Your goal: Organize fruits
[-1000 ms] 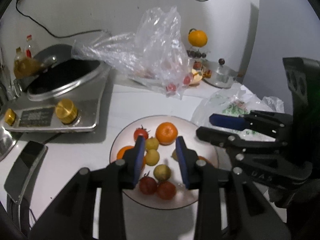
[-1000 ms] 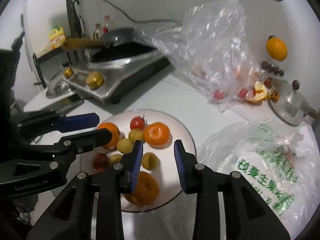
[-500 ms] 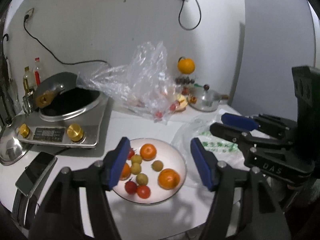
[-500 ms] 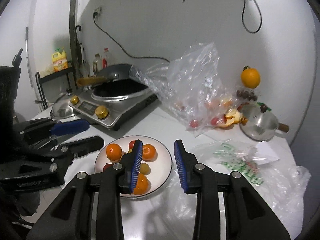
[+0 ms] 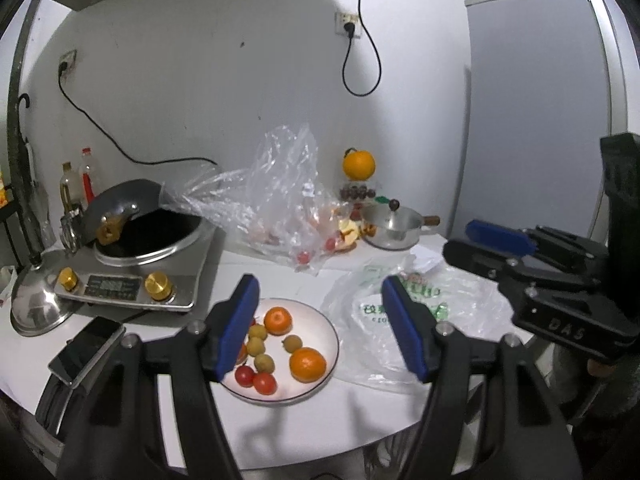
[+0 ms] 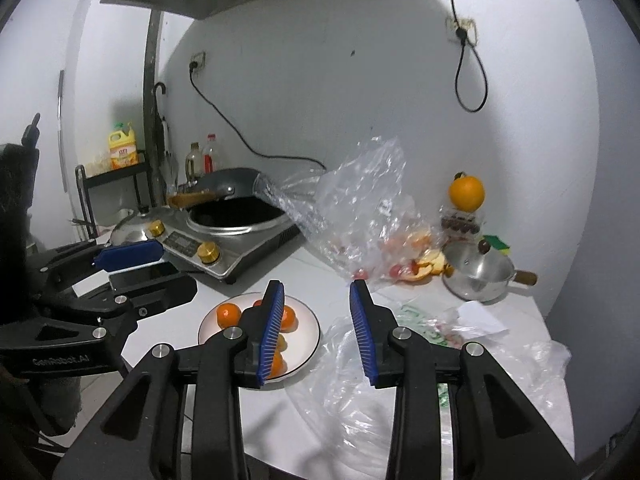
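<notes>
A white plate (image 5: 329, 334) on the white table holds two tangerines (image 5: 307, 365), cherry tomatoes (image 5: 264, 383) and small yellow-brown fruits (image 5: 256, 347). My left gripper (image 5: 319, 284) hovers above and short of the plate, jaws wide open and empty. My right gripper (image 6: 316, 286) hangs above the plate (image 6: 310, 326) and a white printed bag (image 6: 440, 340); its jaws are opening with nothing between them. Each gripper shows in the other's view: the right gripper (image 5: 492, 242) at the right, the left gripper (image 6: 172, 266) at the left.
A clear plastic bag (image 5: 280, 196) with tomatoes and peel lies behind the plate. An induction cooker with a wok (image 5: 140, 264), a steel lid (image 5: 36, 300) and a phone (image 5: 86, 350) stand left. A small steel pot (image 5: 394, 228) and an orange (image 5: 359, 165) sit at the back right.
Both grippers have drawn back and up from the plate, so the whole table now shows. The left jaws went from nearly shut to wide open. The right jaws have widened a little.
</notes>
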